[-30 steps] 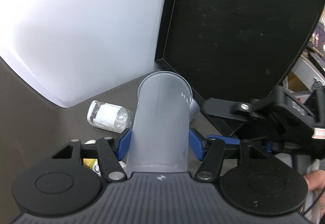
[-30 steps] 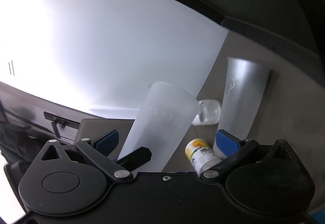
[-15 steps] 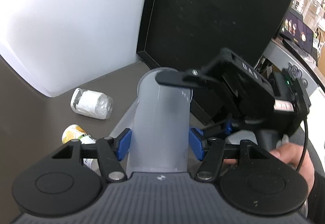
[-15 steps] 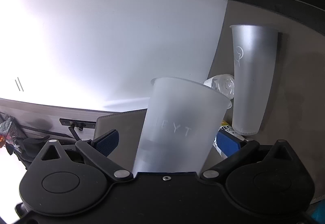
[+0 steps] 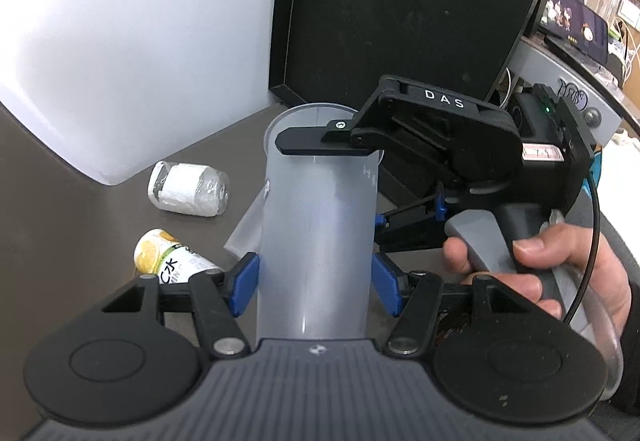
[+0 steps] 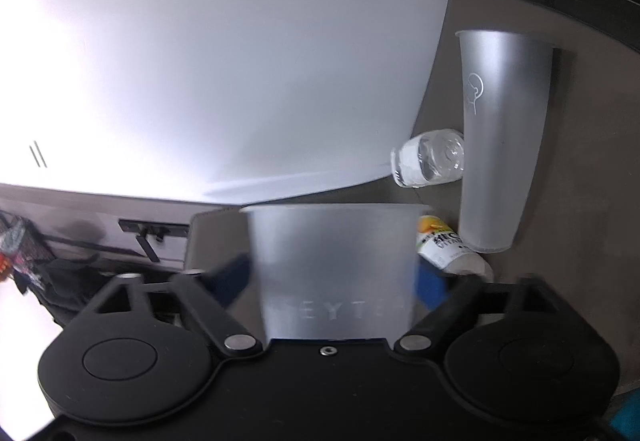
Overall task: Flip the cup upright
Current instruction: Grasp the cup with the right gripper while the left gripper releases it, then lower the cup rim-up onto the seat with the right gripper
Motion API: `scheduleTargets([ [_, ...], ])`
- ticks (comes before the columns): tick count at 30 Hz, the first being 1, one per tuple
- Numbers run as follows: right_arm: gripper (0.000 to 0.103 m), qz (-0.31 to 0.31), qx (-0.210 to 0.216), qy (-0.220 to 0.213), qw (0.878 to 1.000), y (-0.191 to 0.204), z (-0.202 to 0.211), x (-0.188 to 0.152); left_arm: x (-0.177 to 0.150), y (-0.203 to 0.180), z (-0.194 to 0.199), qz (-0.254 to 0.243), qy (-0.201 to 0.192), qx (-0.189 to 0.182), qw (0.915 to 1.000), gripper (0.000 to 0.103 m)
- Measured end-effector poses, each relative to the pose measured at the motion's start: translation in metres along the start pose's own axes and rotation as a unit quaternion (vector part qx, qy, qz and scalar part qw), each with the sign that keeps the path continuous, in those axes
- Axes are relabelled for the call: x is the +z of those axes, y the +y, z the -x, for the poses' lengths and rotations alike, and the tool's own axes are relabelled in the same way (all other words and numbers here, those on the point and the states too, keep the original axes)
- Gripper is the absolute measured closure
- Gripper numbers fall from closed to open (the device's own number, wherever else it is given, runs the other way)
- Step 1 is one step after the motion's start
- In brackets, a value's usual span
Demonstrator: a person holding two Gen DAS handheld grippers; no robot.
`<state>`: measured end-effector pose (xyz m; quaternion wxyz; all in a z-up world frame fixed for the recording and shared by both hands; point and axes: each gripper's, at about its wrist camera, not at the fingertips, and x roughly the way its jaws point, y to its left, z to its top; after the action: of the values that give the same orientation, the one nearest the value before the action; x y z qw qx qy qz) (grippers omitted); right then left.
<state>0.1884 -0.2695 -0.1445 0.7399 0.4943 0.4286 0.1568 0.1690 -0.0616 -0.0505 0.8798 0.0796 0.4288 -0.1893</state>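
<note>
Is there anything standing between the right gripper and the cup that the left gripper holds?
Nothing visible does. The cup, clamped by the left gripper, sits between the fingers of the right gripper. The second cup, clear bottle and yellow bottle are on the table, off to the side.

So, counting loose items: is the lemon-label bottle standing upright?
No, the lemon-label bottle lies on its side on the table.

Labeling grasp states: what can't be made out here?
- Right wrist view: right gripper motion-blurred; contact with the cup unclear.
- Left wrist view: cup's base hidden behind left gripper body.
- Left wrist view: second cup mostly hidden behind the held cup.
- Yellow bottle label: too small, both views.
</note>
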Motion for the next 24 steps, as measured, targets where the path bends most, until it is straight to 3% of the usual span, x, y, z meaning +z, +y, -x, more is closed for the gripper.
scheduleTargets([
  [5,0.029,0.022,-0.014,-0.001,1.0,0.005,-0.001,-0.006,-0.003,0.003,-0.002,0.001,0.011,0.003,0.9999,0.042],
  [9,0.03,0.07,-0.049,-0.024,0.996,0.015,0.003,-0.007,-0.001,0.009,-0.009,0.014,0.044,0.025,0.9986,0.042],
  [12,0.03,0.112,-0.075,-0.045,0.99,0.023,0.007,-0.009,0.003,0.019,-0.005,0.041,0.046,0.018,0.9979,0.041],
  [18,0.03,0.157,-0.098,-0.068,0.98,0.033,0.011,-0.012,0.012,0.025,0.006,0.041,0.04,0.041,0.9975,0.04],
  [24,0.03,0.24,-0.133,-0.084,0.958,0.048,0.016,-0.02,0.016,0.037,0.01,0.06,0.034,0.063,0.9956,0.04],
])
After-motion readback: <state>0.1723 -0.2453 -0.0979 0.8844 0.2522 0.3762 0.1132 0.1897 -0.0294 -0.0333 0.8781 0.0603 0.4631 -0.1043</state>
